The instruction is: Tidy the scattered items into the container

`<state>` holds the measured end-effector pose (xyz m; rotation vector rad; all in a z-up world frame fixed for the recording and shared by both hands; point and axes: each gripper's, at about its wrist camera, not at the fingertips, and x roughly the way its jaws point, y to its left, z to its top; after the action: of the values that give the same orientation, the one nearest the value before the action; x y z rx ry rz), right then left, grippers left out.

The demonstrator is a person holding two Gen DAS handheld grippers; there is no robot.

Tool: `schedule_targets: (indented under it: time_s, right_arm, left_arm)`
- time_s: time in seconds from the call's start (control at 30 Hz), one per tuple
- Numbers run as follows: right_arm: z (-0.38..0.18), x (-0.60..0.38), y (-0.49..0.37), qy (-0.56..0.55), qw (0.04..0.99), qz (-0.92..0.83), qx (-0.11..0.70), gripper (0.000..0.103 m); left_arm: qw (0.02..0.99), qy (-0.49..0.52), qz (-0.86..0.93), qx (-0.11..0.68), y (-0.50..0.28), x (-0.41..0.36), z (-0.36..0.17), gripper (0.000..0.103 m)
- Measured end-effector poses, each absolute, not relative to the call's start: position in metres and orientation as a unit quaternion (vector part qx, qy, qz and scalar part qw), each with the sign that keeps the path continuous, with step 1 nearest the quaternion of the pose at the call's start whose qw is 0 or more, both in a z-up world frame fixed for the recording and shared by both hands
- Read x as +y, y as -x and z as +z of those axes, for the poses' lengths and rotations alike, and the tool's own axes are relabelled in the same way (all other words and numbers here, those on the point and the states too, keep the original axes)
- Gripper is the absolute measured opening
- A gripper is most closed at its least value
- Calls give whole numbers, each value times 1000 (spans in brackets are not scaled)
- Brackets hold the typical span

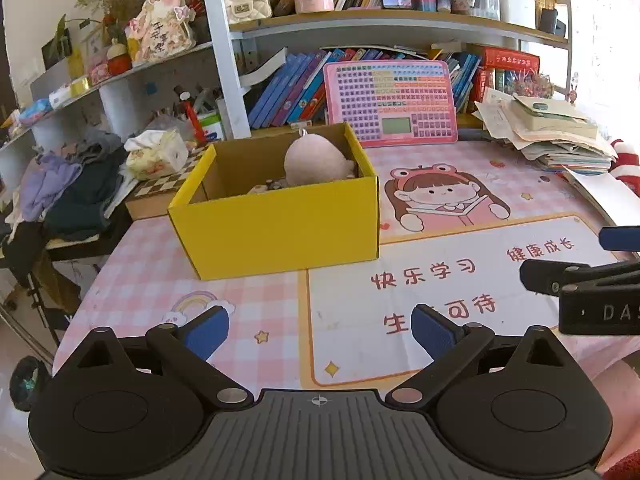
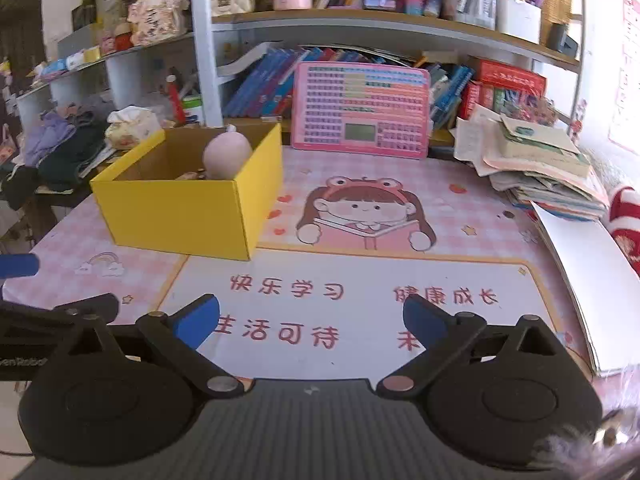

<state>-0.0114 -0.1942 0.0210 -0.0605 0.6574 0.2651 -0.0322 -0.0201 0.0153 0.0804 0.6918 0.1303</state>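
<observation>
A yellow cardboard box (image 1: 276,224) stands on the pink checked desk mat (image 1: 140,272); the right wrist view shows the box (image 2: 180,216) at centre left. Inside it sits a pale pink plush toy (image 1: 314,160) (image 2: 227,157) among a few small items I cannot make out. My left gripper (image 1: 320,332) hovers over the mat in front of the box, open, nothing between its blue pads. My right gripper (image 2: 311,318) is also open and empty, above the white panel with red characters. Each gripper shows at the edge of the other's view.
A pink toy keyboard tablet (image 1: 394,102) leans against books behind the box. A stack of papers and booklets (image 1: 556,132) lies at the right, a white board (image 2: 588,280) near the desk's right edge. Clothes (image 1: 68,188) and a tissue pack (image 1: 156,154) crowd the left side table.
</observation>
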Motion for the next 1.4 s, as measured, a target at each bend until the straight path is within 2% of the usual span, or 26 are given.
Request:
schedule_targets:
  time_s: [0.2,1.4]
  right_arm:
    - [20,-200,12,28,938,114,326,102]
    - [17,-208,-1,39,933,123,336,103]
  left_arm:
    - [938,-28,69,338,35,-21,17,102]
    - [936,-13,56,347,23,-33,16,103]
